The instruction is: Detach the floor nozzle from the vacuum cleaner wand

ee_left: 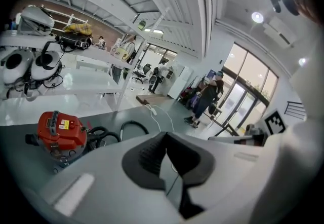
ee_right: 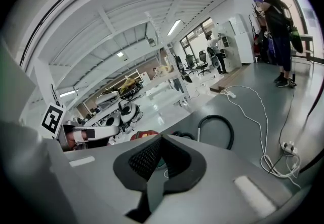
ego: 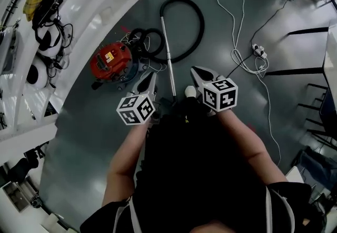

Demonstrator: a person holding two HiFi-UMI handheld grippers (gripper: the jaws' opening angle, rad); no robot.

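Both grippers were held clenched and empty, the left gripper [ego: 151,76] and the right gripper [ego: 197,71] side by side above the grey floor [ego: 95,121]. The silver wand [ego: 167,47] was seen lying on the floor between them, untouched by either. It ran away to the far side, where the black hose [ego: 197,26] looped back to the red vacuum cleaner [ego: 110,60] at the left. The floor nozzle could not be made out — the wand's near end was lost in the dark between the marker cubes.
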